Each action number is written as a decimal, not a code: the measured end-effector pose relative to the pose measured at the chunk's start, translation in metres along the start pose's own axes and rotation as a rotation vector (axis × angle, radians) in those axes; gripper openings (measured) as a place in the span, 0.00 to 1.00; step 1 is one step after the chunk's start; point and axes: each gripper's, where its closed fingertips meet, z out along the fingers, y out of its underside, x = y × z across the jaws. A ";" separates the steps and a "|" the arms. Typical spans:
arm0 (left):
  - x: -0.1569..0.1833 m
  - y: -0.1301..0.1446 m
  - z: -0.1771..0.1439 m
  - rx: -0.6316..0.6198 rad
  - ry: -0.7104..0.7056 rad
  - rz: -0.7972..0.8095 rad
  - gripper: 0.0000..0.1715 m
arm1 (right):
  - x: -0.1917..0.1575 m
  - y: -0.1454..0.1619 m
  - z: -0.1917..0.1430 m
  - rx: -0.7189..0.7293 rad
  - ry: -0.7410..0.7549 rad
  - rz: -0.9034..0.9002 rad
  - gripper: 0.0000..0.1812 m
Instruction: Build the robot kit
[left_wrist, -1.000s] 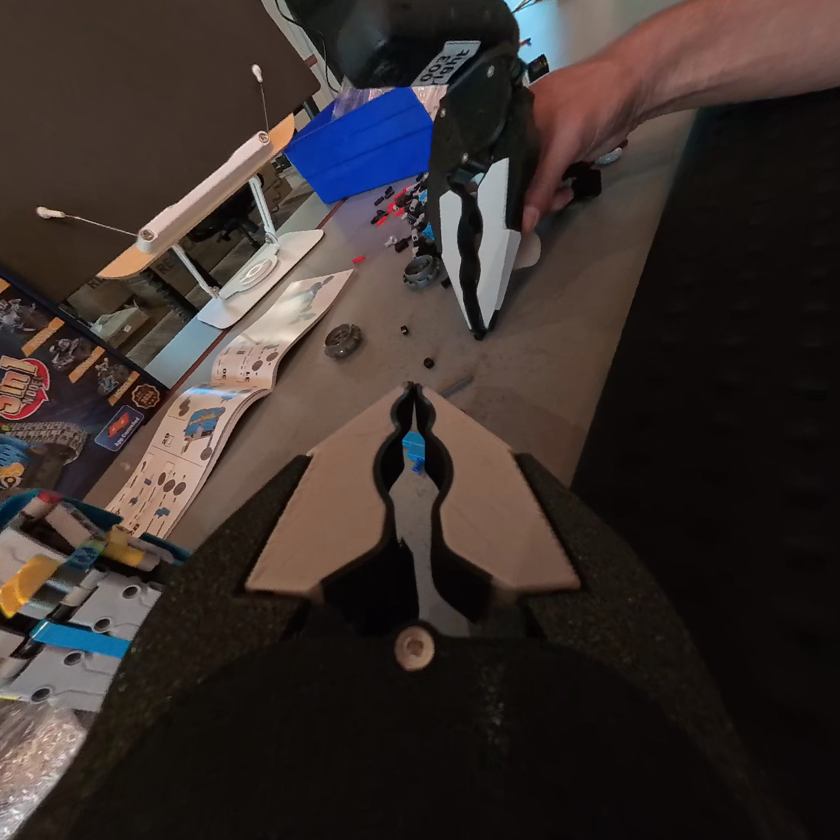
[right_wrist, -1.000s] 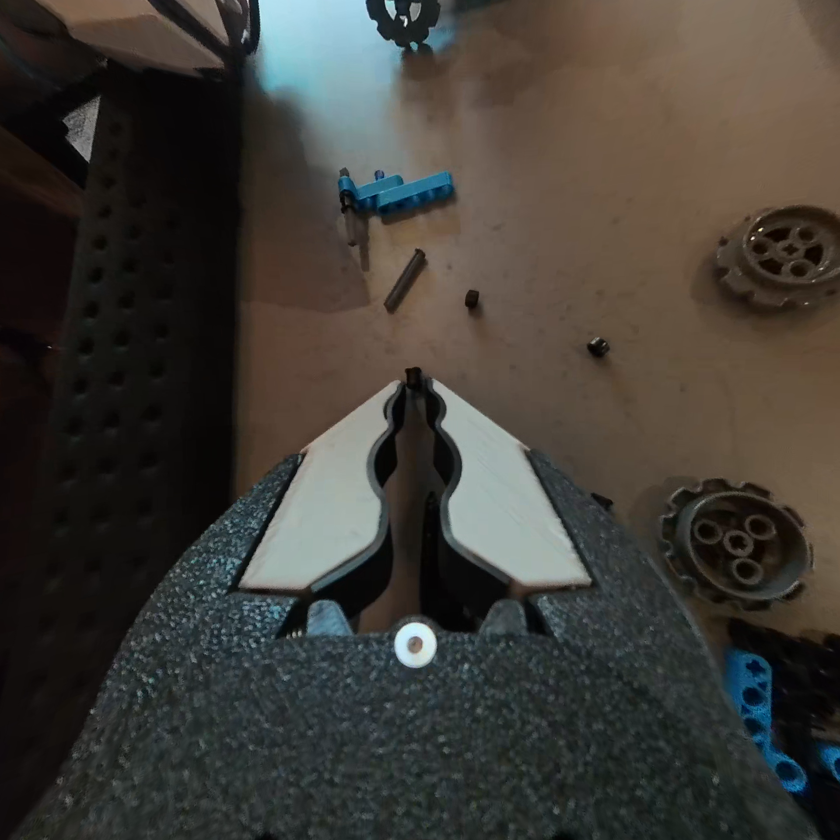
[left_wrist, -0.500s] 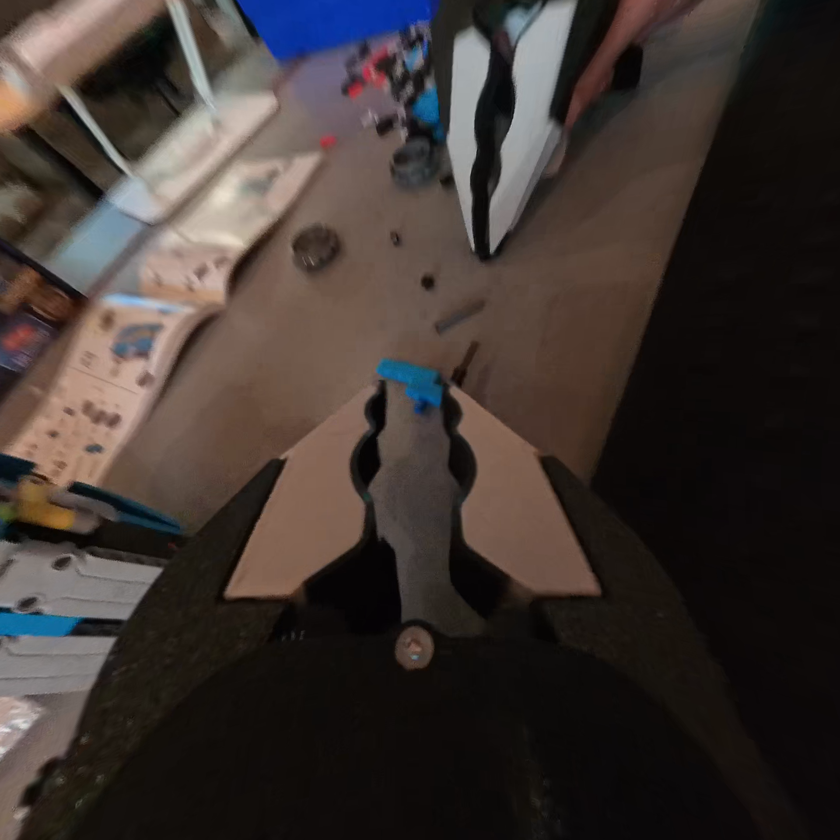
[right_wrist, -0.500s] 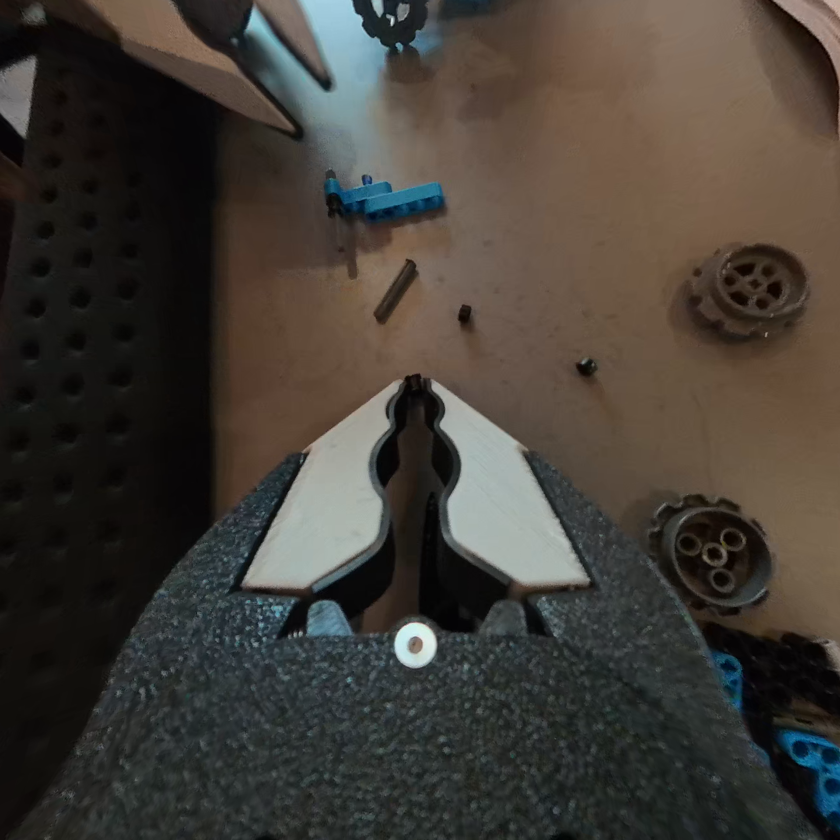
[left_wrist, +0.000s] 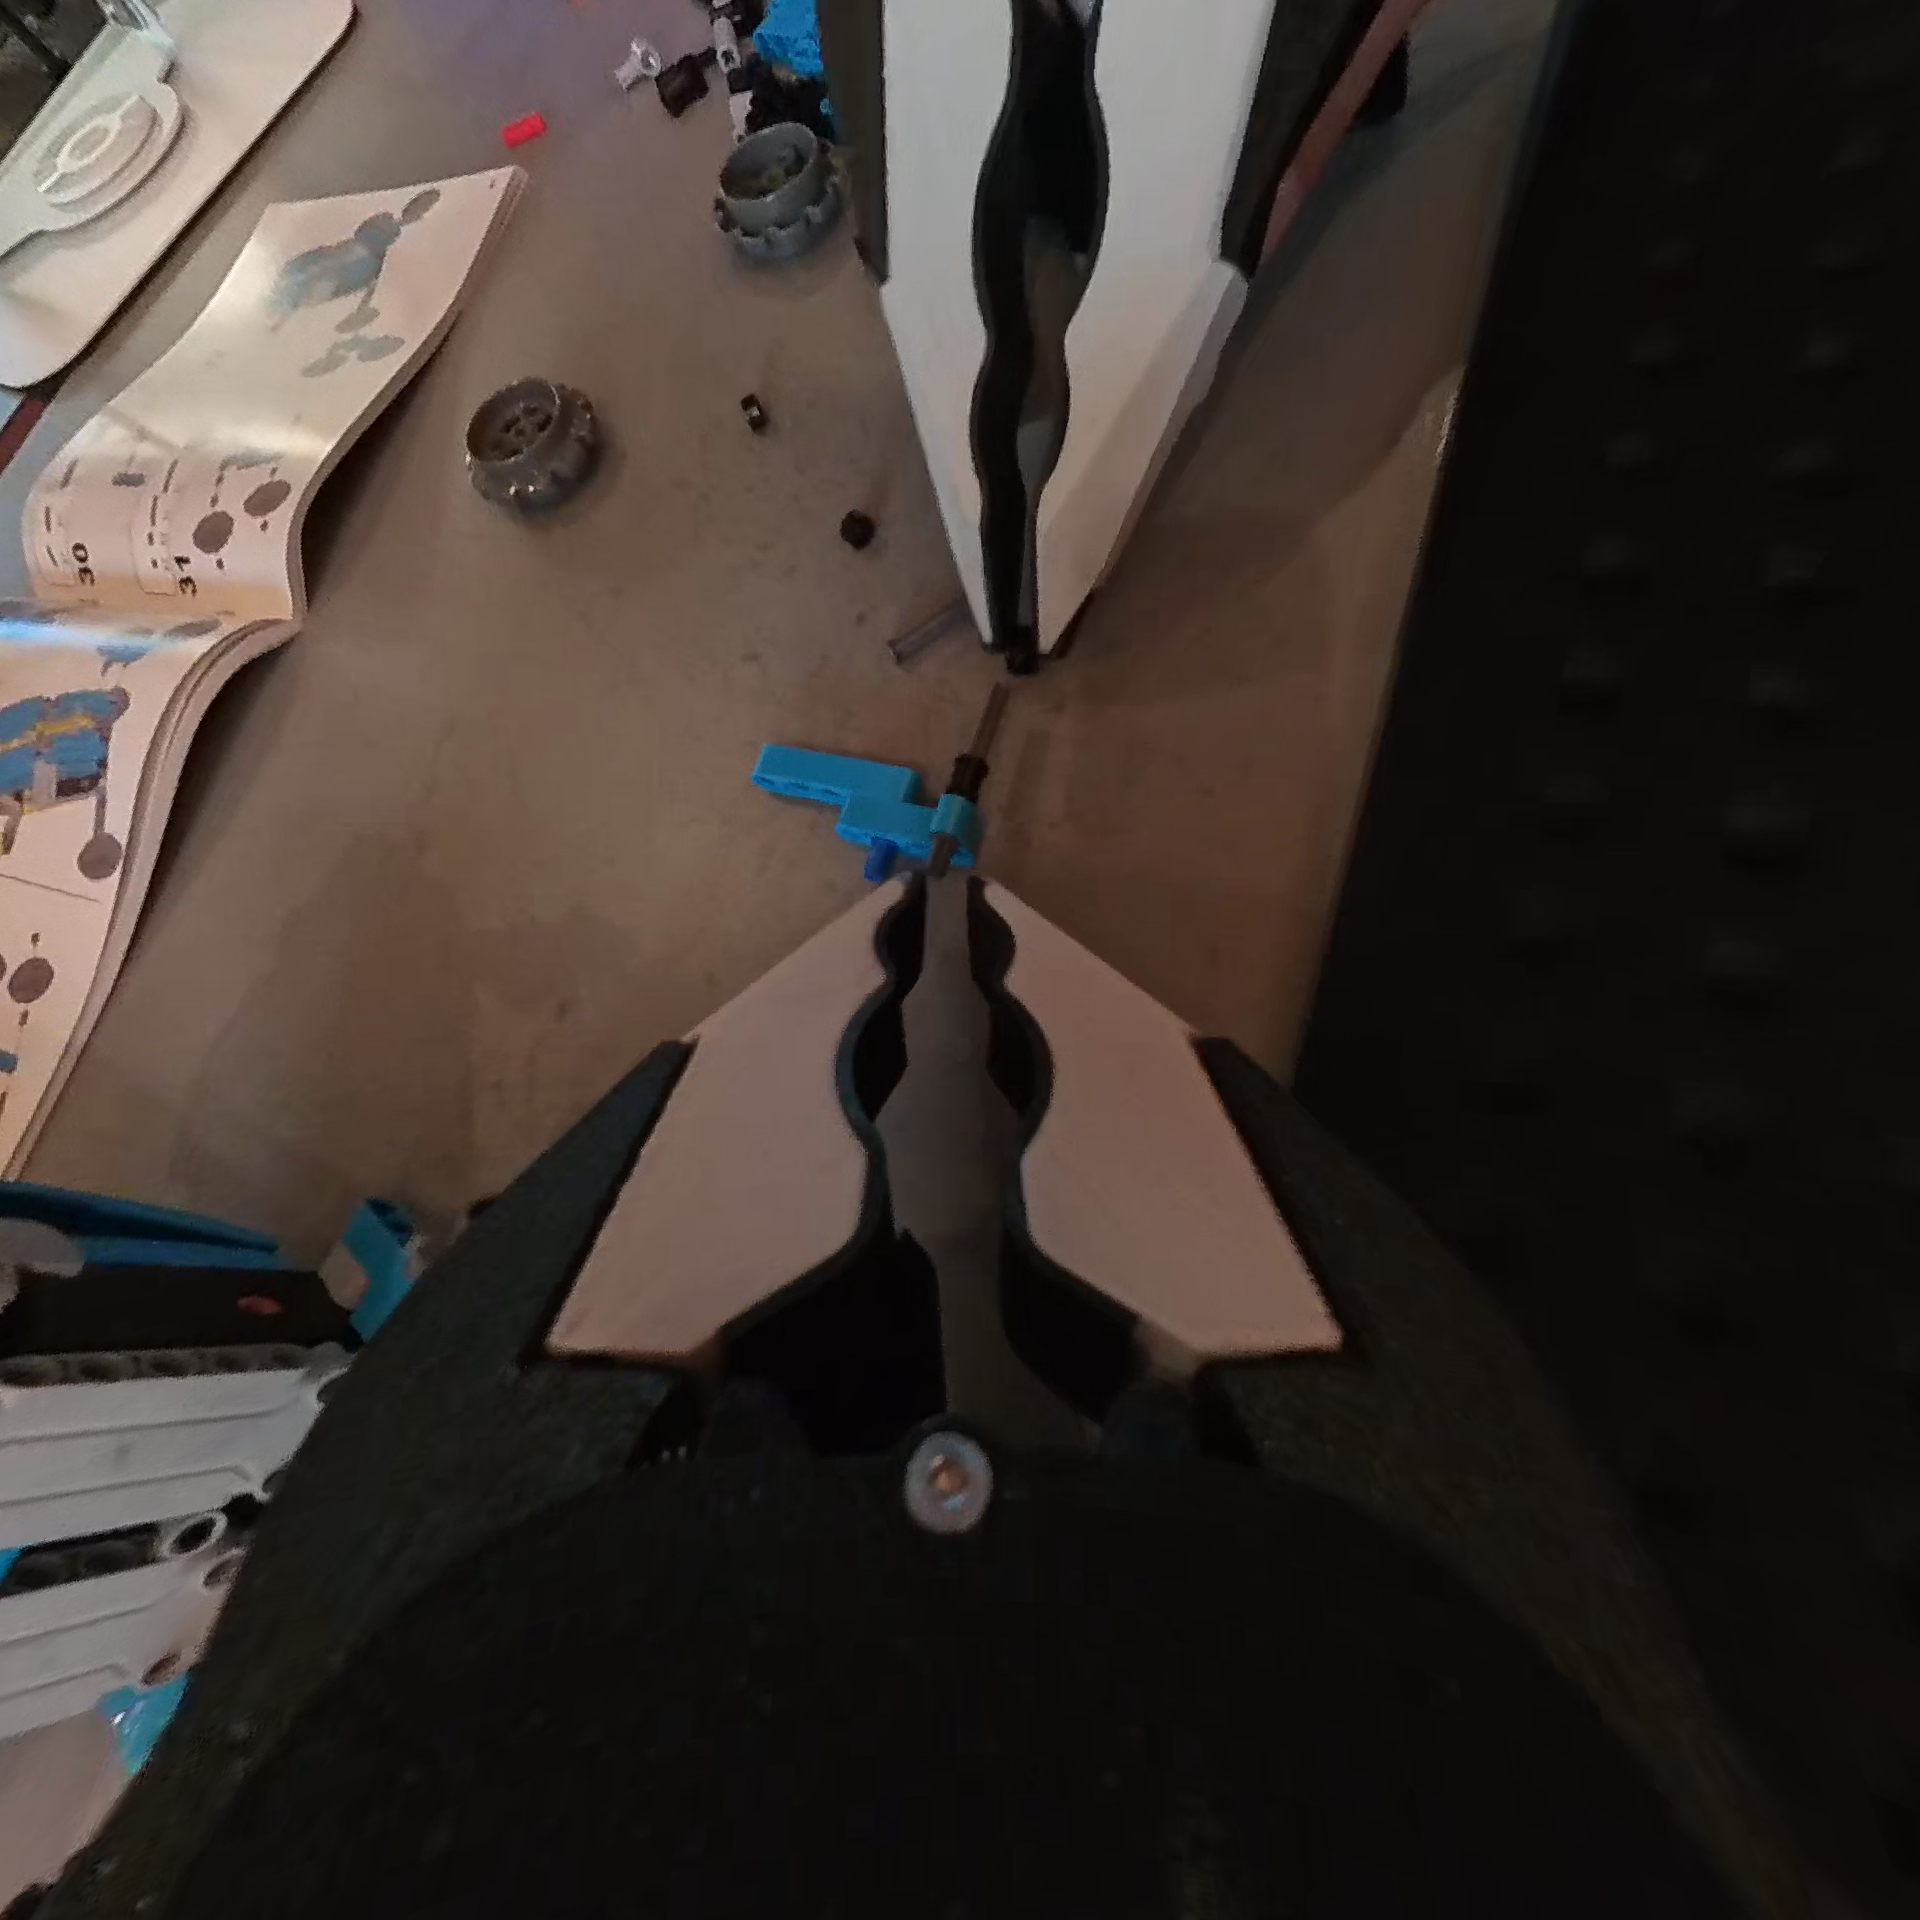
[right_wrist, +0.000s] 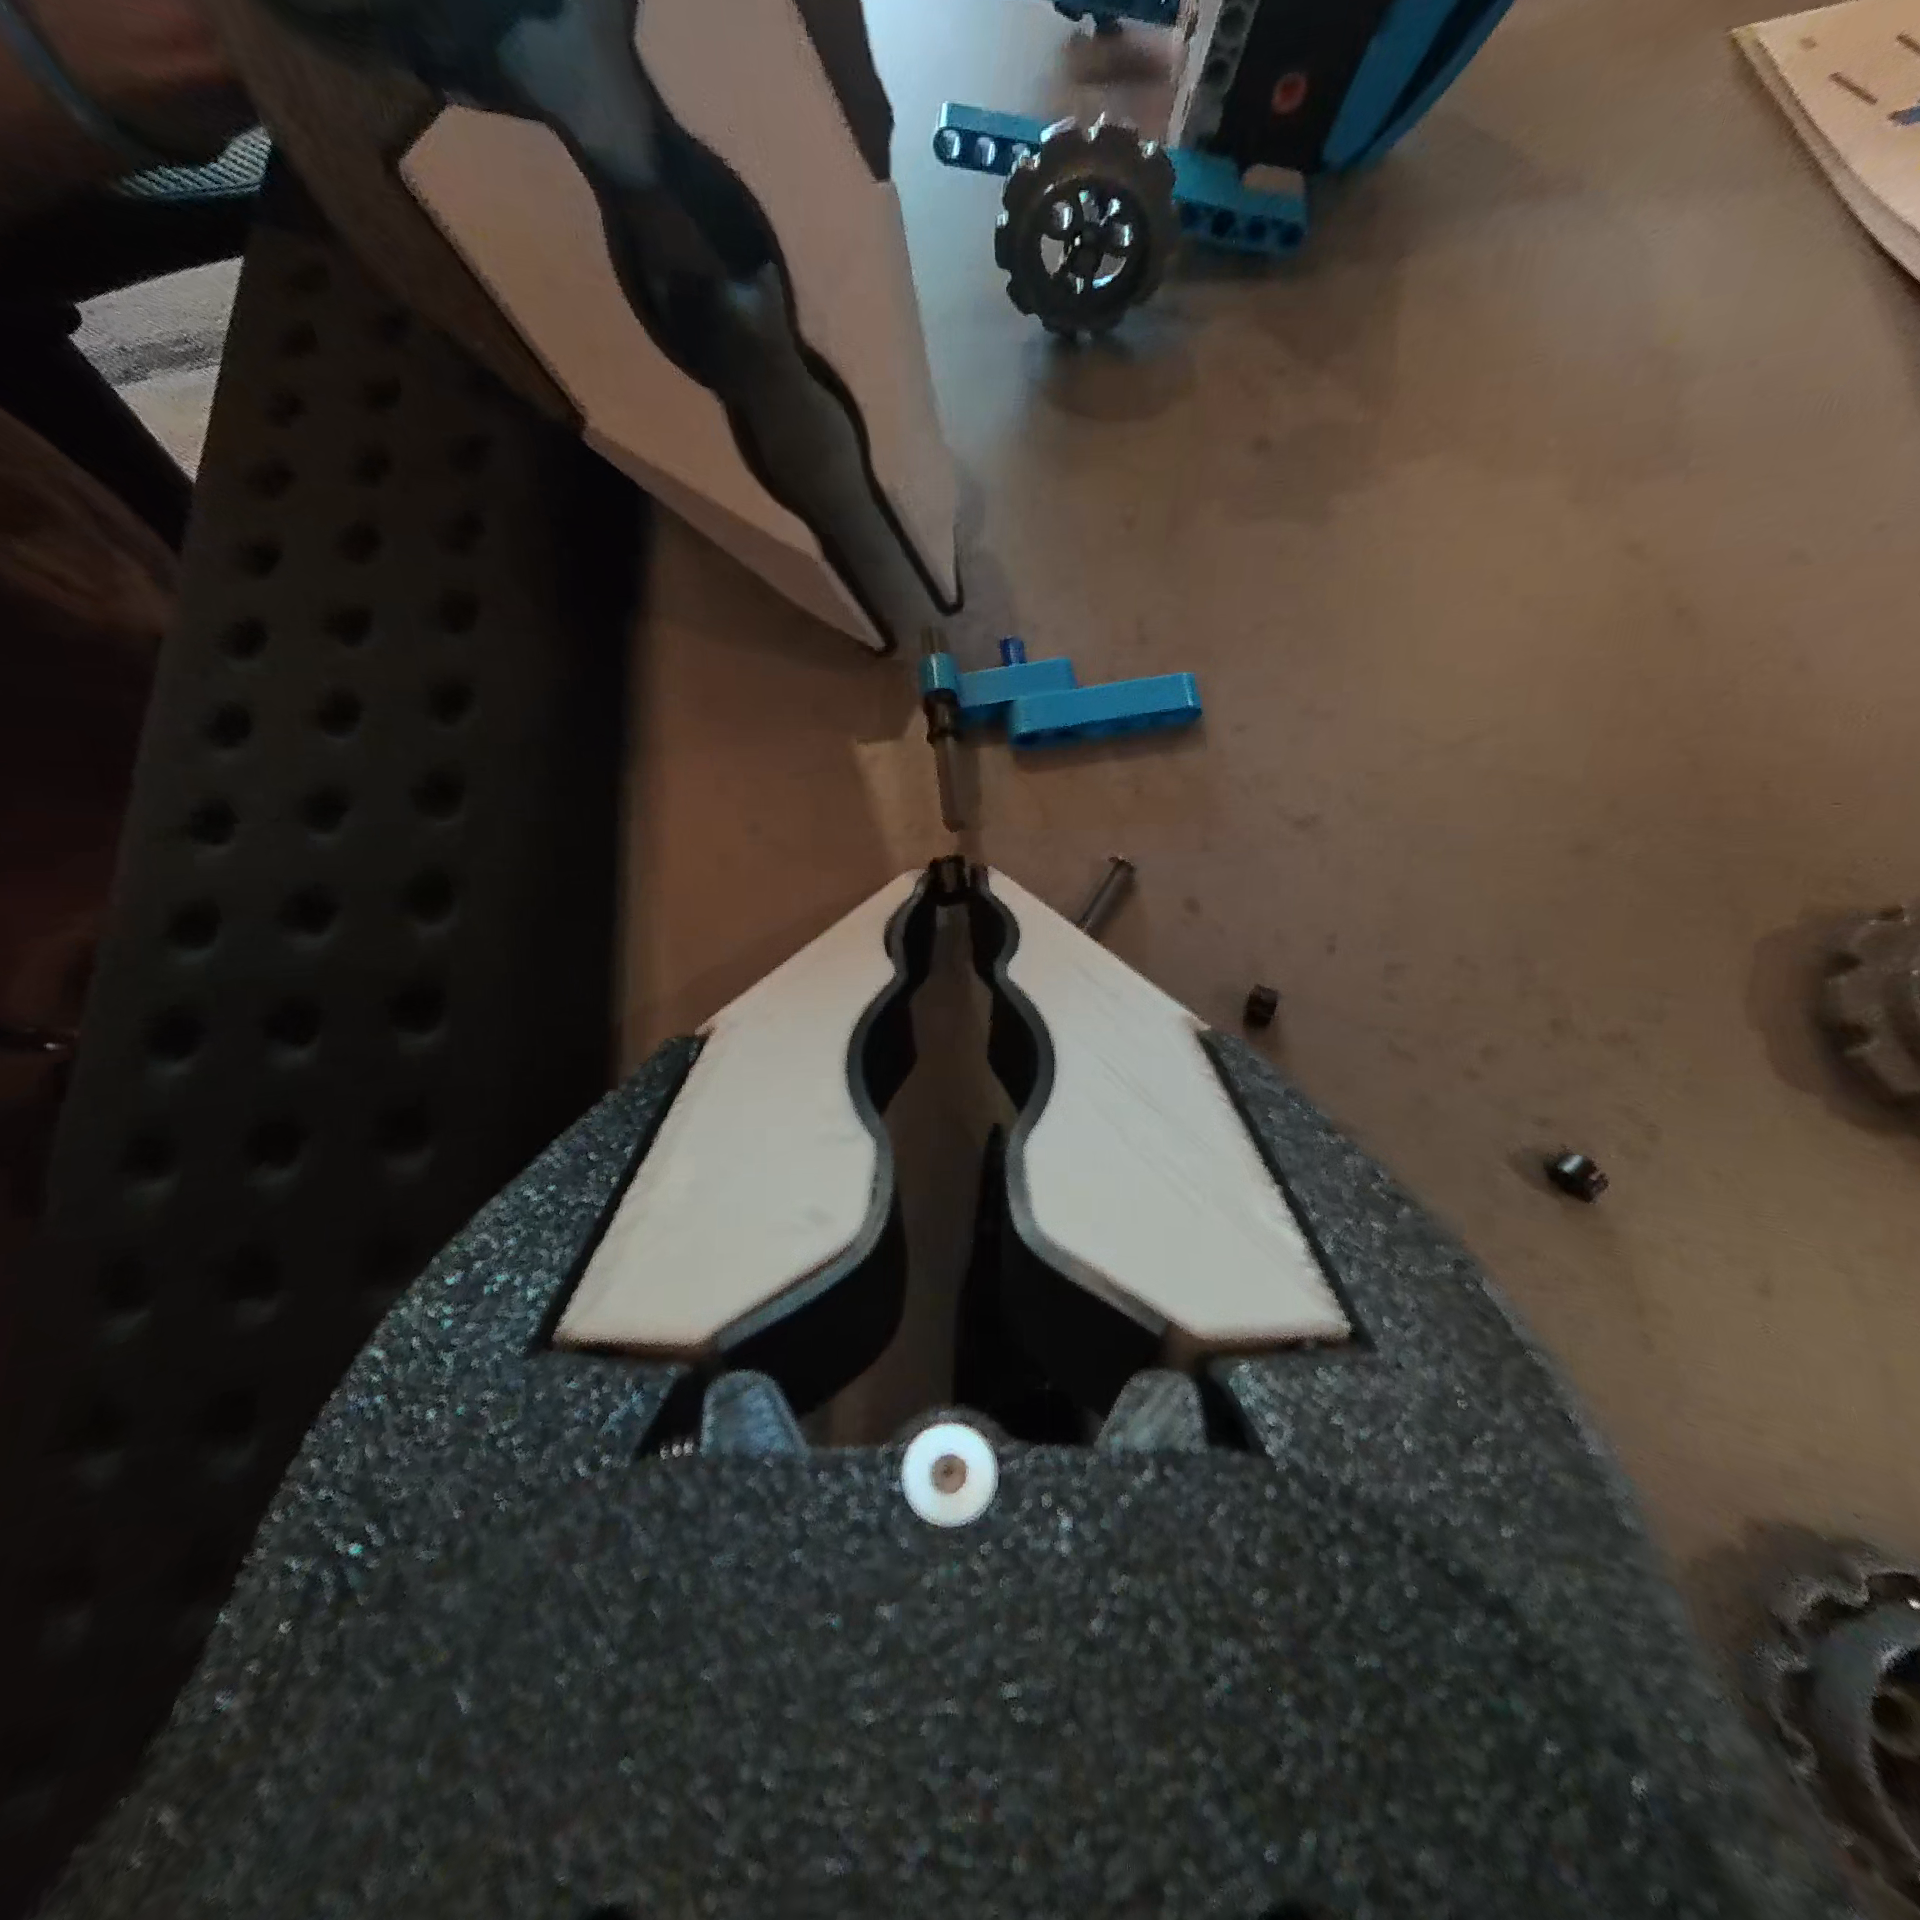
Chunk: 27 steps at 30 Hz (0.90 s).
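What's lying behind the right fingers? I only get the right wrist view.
Observer: A heap of small loose parts, black, white and blue, just past the grey wheel.
Operator: Anything red?
Observer: One small red piece, lying alone beside that heap.
Operator: And the paper corner at my top right?
Observer: It belongs to an open booklet with curling pages, next to a flat white base.
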 end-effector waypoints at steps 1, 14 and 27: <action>0.001 -0.002 0.001 0.003 0.005 0.006 0.03 | 0.000 -0.001 0.001 0.000 0.000 0.001 0.04; 0.003 -0.003 0.003 0.007 0.023 0.010 0.00 | 0.012 -0.006 -0.006 0.035 -0.017 -0.002 0.04; 0.002 -0.008 0.000 0.040 0.102 -0.110 0.09 | 0.012 -0.005 -0.002 0.018 -0.057 -0.031 0.04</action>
